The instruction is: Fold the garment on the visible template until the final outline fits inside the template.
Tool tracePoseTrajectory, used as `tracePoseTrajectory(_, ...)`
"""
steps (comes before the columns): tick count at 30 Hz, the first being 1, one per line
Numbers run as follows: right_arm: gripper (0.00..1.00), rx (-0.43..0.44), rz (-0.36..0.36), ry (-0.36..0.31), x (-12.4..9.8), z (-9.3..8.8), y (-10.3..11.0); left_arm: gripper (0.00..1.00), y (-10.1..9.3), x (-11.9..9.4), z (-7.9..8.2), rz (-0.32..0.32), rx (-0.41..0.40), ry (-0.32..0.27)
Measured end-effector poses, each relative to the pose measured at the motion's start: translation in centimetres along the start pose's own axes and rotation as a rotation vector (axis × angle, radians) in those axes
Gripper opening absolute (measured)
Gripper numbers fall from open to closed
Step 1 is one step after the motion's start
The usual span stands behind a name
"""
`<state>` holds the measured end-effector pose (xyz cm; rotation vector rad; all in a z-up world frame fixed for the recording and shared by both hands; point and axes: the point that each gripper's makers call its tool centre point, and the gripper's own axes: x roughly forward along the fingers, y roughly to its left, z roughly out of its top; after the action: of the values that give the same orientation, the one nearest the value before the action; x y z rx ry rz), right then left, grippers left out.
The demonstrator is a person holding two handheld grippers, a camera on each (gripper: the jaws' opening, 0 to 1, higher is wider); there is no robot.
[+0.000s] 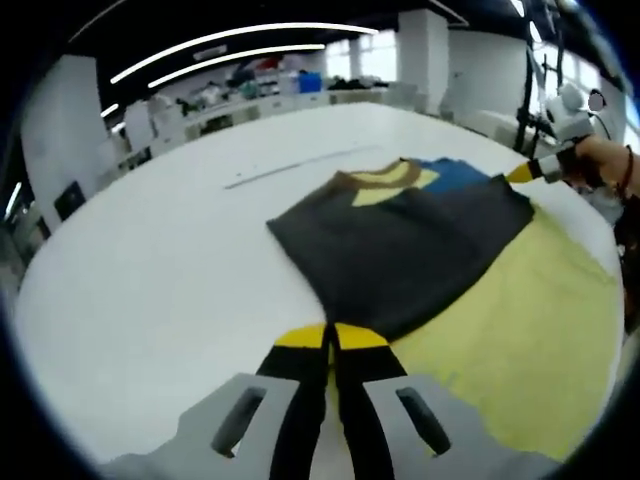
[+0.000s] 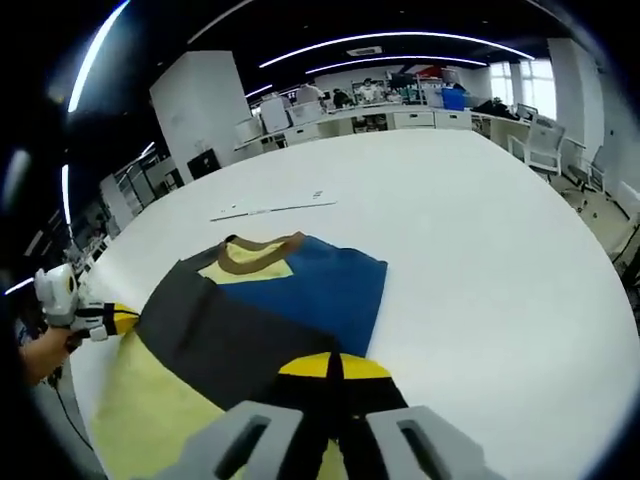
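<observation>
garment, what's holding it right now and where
Both tongs hold the garment: the left tongs are shut on the dark panel's near edge, the right tongs on the opposite edge.

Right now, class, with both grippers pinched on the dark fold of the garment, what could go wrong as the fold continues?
1. The left gripper and right gripper each grip just an edge of the dark panel; it could slip free mid-fold.
2. The yellow part lies spread wide beside the panel, so the final outline may stay too large.
3. Pulling unevenly could skew the collar end and wrinkle the blue section.
</observation>
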<state>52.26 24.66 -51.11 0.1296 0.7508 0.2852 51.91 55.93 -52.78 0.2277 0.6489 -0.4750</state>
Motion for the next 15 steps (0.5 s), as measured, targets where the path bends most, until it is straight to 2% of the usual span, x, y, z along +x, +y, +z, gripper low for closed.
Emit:
tracePoseTrajectory(9,0.00,-0.008,-0.028,0.057,0.1,-1.3,-0.6,0.00,0.0,0.0,0.0,0.003,0.029,0.008)
tracePoseTrajectory(15,0.00,-0.048,-0.041,0.057,0.6,-1.3,-0.6,0.00,0.0,0.1,0.0,0.008,0.054,0.011)
